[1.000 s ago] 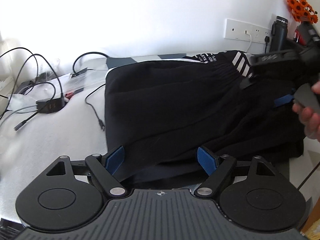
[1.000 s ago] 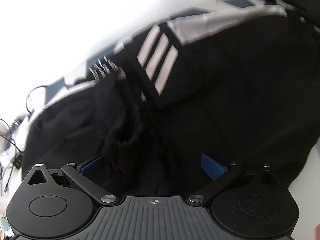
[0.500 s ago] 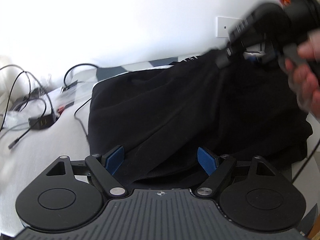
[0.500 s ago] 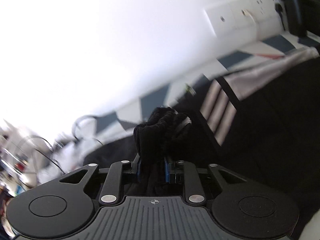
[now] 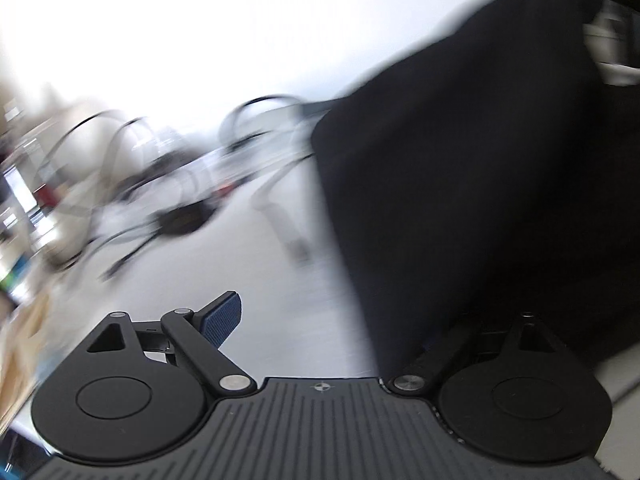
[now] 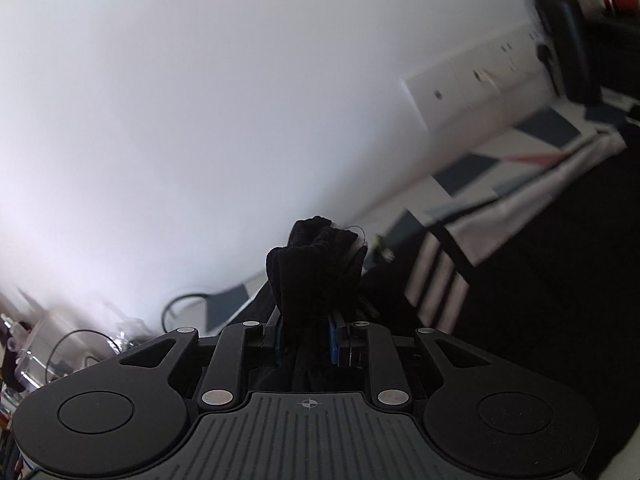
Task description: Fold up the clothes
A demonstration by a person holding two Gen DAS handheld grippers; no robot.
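The right gripper (image 6: pixel 306 338) is clamped on a bunched fold of the black garment (image 5: pixel 472 184), lifted off the table (image 5: pixel 280 280), which hangs right of the wide-open, empty left gripper (image 5: pixel 320 320).

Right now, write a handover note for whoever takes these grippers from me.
Right hand-held gripper: shut on a bunched edge of the black garment, lifted off the white table.
Left hand-held gripper: open, holding nothing; one pad is hidden by the cloth hanging at its right side.
Cables lie on the table's left.
Done: edge picked up.
Left: carry it over, lay the fold flat. The left view is blurred.
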